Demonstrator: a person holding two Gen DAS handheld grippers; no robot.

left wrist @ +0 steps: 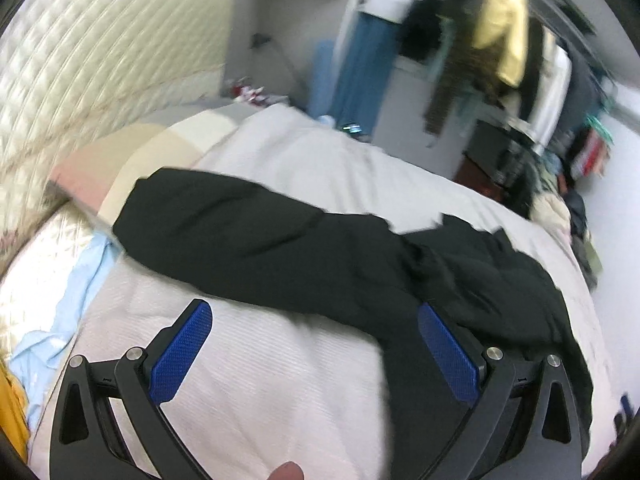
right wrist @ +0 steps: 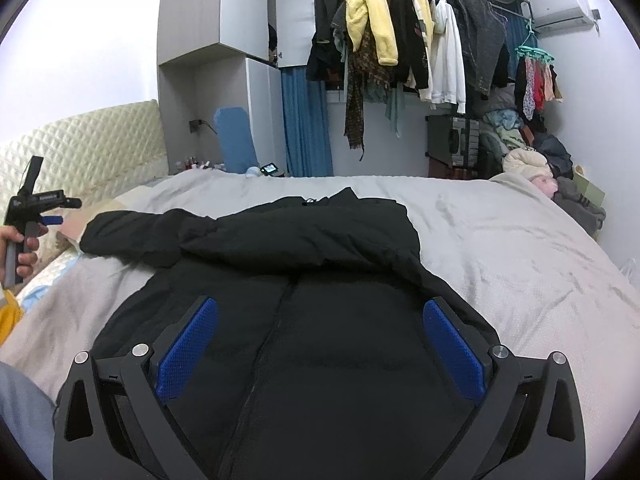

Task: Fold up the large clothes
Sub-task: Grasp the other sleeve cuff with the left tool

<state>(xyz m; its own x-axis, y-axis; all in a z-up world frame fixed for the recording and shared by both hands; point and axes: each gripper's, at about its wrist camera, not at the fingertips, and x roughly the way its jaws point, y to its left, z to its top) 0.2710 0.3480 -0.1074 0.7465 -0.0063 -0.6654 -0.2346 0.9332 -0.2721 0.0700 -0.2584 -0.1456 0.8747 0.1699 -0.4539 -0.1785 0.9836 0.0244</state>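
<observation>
A large black zip jacket [right wrist: 304, 280] lies spread on the bed, front up, with one sleeve [right wrist: 136, 236] stretched out to the left. In the left wrist view the jacket [left wrist: 320, 256] lies across the bed, its sleeve [left wrist: 208, 216] reaching left. My left gripper [left wrist: 316, 312] is open and empty, hovering just short of the jacket's near edge; it also shows at the far left of the right wrist view [right wrist: 60, 210]. My right gripper [right wrist: 320, 308] is open and empty above the jacket's body, astride the zip line.
The bed has a pale blanket [right wrist: 500, 248] and a quilted headboard [right wrist: 80, 148] at the left. A rail of hanging clothes [right wrist: 420, 40] and a heap of clothes [right wrist: 532, 160] stand beyond the bed. Light blue cloth [left wrist: 68, 300] lies at the bed's left edge.
</observation>
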